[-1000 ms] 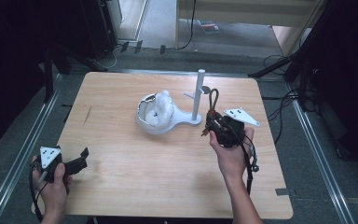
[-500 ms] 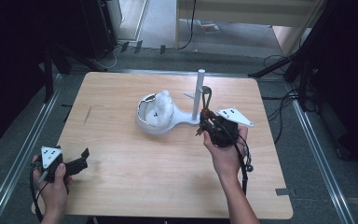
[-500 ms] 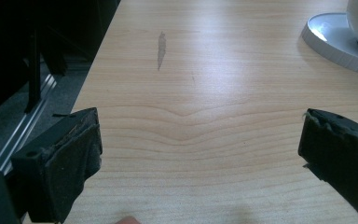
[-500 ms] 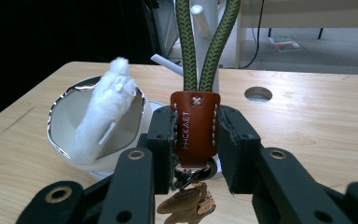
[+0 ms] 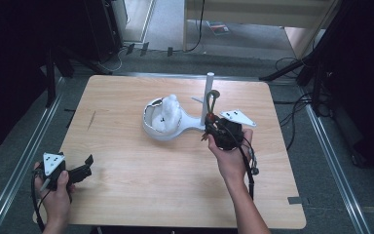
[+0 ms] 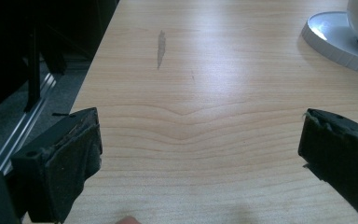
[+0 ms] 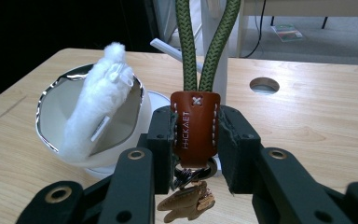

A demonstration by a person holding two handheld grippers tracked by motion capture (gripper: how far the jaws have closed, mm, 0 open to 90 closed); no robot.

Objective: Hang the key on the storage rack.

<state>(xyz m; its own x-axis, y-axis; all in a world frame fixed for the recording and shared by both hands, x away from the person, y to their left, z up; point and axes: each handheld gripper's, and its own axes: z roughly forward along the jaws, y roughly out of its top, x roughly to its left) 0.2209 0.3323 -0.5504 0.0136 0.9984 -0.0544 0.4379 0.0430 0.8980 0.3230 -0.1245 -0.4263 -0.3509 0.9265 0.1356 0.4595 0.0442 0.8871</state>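
Two tongs are at work: the right tongs (image 7: 195, 154), clenched on the brown tag of the green cord keychain (image 7: 194, 128), have slid a little closer to the white post (image 5: 208, 97), maybe to hang it, while the left tongs (image 6: 200, 158) rest open on the desk (image 5: 175, 170).

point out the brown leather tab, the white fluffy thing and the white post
brown leather tab (image 7: 195, 127), right gripper view, its stitched front face
white fluffy thing (image 7: 99, 100), right gripper view, its middle
white post (image 5: 208, 95), high view, its upper shaft
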